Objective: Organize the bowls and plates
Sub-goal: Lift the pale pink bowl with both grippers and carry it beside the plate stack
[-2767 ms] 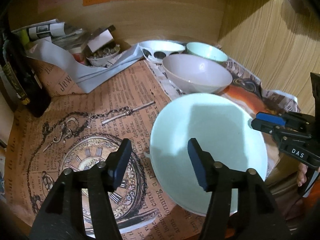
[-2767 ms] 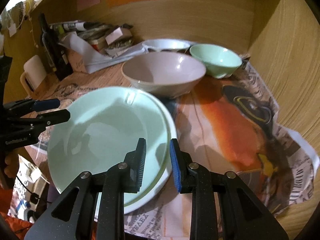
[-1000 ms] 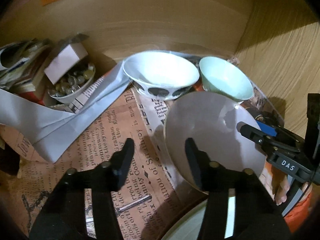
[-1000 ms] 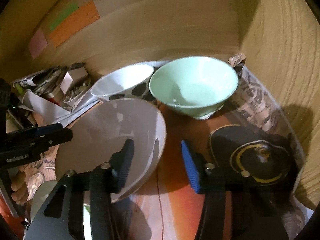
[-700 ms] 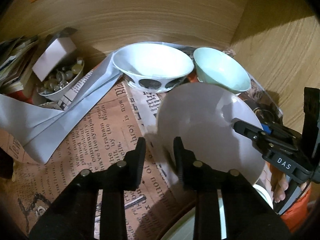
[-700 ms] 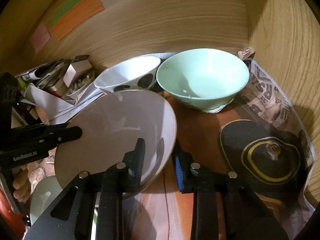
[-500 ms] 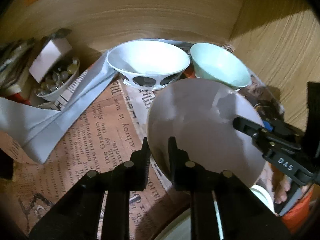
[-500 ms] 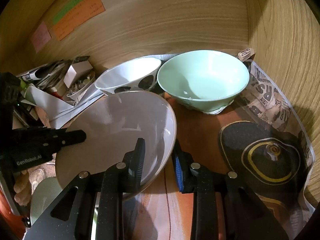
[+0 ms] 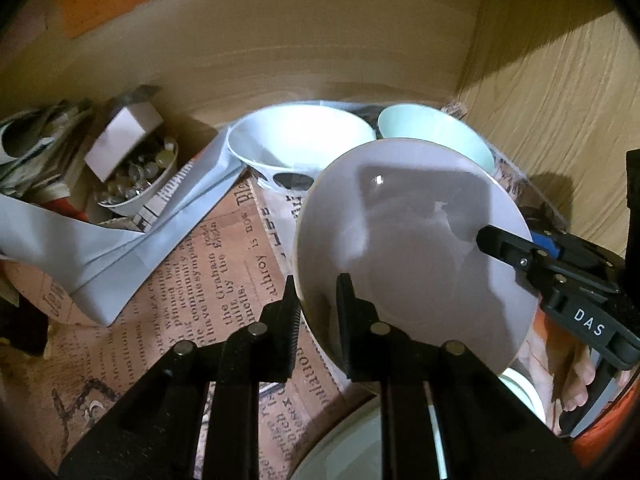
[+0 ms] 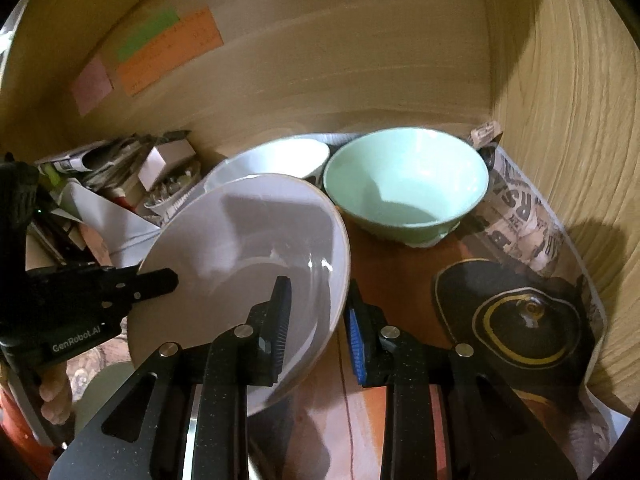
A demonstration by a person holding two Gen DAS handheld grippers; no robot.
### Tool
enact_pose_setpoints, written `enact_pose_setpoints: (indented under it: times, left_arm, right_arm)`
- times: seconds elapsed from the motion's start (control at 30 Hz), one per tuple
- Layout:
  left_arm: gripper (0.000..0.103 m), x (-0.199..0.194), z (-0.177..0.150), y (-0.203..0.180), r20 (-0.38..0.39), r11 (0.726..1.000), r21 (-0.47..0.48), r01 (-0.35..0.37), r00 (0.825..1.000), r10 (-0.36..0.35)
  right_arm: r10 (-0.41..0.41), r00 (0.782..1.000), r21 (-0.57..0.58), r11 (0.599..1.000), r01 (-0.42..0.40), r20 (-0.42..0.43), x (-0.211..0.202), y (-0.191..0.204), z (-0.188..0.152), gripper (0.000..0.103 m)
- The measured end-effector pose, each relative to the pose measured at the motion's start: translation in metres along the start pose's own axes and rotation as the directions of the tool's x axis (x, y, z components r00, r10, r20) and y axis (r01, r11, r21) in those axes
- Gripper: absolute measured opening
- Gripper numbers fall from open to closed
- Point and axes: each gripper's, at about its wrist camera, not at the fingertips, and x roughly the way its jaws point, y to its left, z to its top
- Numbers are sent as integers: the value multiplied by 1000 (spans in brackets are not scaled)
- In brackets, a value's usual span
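The left tool (image 9: 316,300) has its two fingers pinched down on the near left rim of the grey bowl (image 9: 408,248), one finger inside and one outside the wall. The right tool (image 10: 318,310) clamps the opposite rim of the same bowl the same way, its blue pad on the outer side. Between the two tools the bowl is tilted, with its open side turned toward the cameras.

Just beyond the bowl, past both tools' tips, stand a white bowl with dark spots (image 9: 300,140) and a mint-green bowl (image 10: 404,188), side by side against the wooden back wall. Below the left tool, at the lower edge of its view, shows a pale green plate (image 9: 352,444). Printed newspaper (image 9: 192,264) covers the desk under everything. To the left of the left tool, further off, a small dish of glass beads (image 9: 138,178) sits among folded papers.
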Motion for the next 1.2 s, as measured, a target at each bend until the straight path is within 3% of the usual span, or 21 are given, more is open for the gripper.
enact_pose_setpoints:
  times: [0.57,1.2]
  left_arm:
    - [17,-77,-26,23,144,998,-69,-2,990,12]
    - [17,-157,-91,73,265,983,-177,-55,959,102]
  right_arm:
    - [55,994,-78,996,-48,91,-44,50,1,24]
    - [154,985,-180,974,-139,72,-57,129,-19,24]
